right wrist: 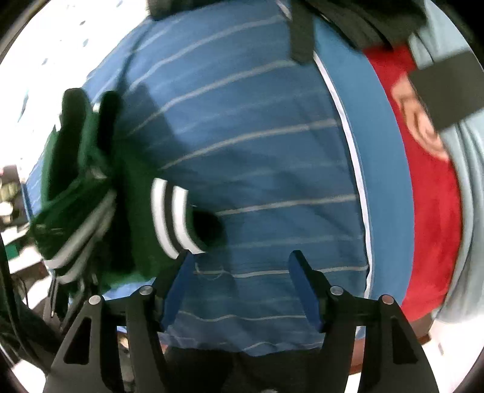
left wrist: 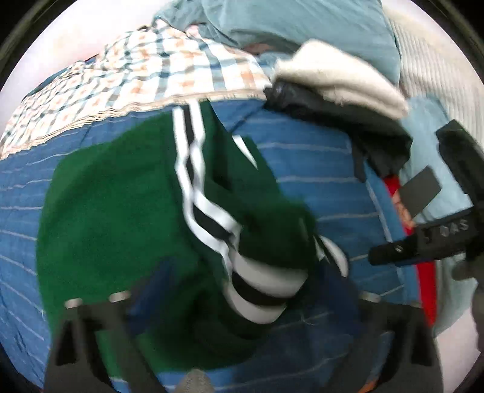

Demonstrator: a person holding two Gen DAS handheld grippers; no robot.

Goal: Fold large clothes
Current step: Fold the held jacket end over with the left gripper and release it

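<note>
Across the left of the left wrist view, a checked shirt [left wrist: 145,75] is seen lying over a blue striped sheet [left wrist: 317,169], and a green garment [left wrist: 115,211] with black-and-white stripes is spread on that sheet below it. Its striped cuff [left wrist: 260,290] is bunched up near the left tongs [left wrist: 242,305], whose fingers are blurred and partly hidden by cloth; whether they are clamped on the garment cannot be told. Further right, a cream towel [left wrist: 338,78] is stacked on a dark garment [left wrist: 378,133], with a pale blue cloth [left wrist: 302,24] behind them. At the far right edge the right tongs [left wrist: 423,193] are seen from the side, beside a strip of red cloth [left wrist: 426,287].

From the right wrist view, the green garment [right wrist: 78,187] is seen lifted and bunched at the left, its striped cuff [right wrist: 172,217] just beside the left blue finger [right wrist: 178,290]. The right tongs [right wrist: 242,266] are spread apart over the striped sheet [right wrist: 242,151], with nothing between them. To the right, the red cloth [right wrist: 429,211] is bordered by pale blue cloth [right wrist: 472,241].
</note>
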